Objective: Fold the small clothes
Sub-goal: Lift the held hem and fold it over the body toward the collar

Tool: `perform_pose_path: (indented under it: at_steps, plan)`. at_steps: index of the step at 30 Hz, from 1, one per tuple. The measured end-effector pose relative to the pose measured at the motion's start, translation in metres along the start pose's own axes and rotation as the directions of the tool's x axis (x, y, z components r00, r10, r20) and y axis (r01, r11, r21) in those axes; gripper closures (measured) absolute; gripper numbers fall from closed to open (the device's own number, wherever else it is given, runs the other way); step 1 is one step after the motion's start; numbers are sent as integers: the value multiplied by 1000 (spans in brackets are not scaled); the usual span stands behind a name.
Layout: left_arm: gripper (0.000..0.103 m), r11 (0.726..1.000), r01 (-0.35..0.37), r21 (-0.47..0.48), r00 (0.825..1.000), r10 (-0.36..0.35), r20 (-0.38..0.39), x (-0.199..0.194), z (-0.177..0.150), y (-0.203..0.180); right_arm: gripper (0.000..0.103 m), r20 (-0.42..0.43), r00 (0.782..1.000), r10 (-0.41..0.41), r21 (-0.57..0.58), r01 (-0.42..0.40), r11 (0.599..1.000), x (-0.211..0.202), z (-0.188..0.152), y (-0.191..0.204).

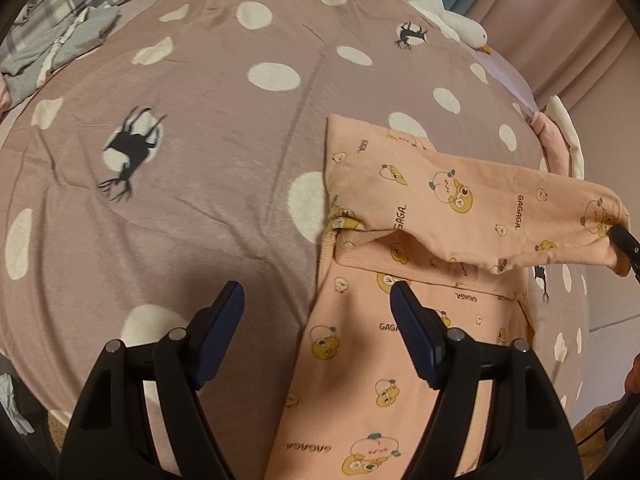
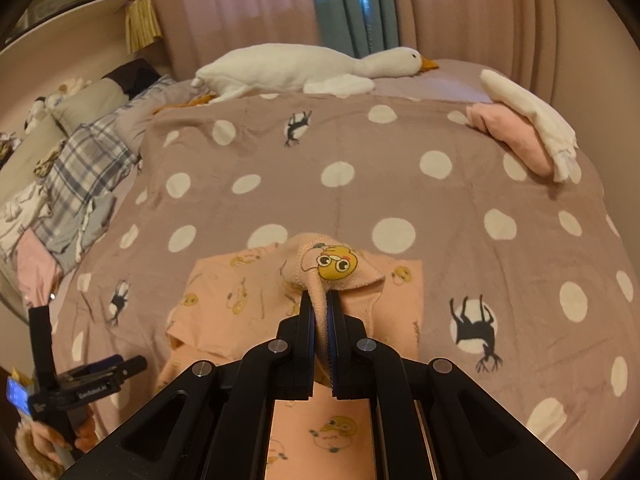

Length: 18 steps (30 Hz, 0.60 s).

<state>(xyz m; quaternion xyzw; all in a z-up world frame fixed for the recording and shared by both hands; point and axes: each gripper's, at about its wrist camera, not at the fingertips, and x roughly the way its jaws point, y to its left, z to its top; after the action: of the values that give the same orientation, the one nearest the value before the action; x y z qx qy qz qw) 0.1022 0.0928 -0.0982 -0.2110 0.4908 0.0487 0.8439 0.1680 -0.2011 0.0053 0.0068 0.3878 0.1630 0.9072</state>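
My right gripper (image 2: 321,312) fills the bottom of its own view, black jaws pinched tight on a soft ribbed cuff of the pink garment (image 2: 304,308), the fabric bunching into a rounded hump above them with a yellow cartoon face on top. My left gripper (image 1: 318,300) has its jaws wide with nothing between them, ridged blue pads (image 1: 222,336) hanging over the garment's left edge and the blanket (image 1: 200,160). The garment is fleecy peach cotton printed with cartoon faces and "GAGAGA", lying on the bed near its close edge, one sleeve lifted across the body toward the right. The blanket is plush mauve with cream dots and black deer silhouettes. Only the right view shows the white plush goose (image 2: 304,66) whole, the curtains (image 2: 352,4), and folded pink and white clothes (image 2: 520,128) at the far corner (the left view catches merely their edges). The left view shows the sleeve's full stretched length.
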Motion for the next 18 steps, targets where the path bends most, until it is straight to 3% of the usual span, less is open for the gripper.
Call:
perform_pose_path:
  at_steps: [11,18]
  plan:
    - [54,999,-41,3,998,41,-40,44,11,-3,96,-52,999,-7,52,10,999,16,-10,-26]
    - [53,997,-61,-38,998,60,-35,53,16,9,96,-68,998,1,83,4,997,21,-19,-38]
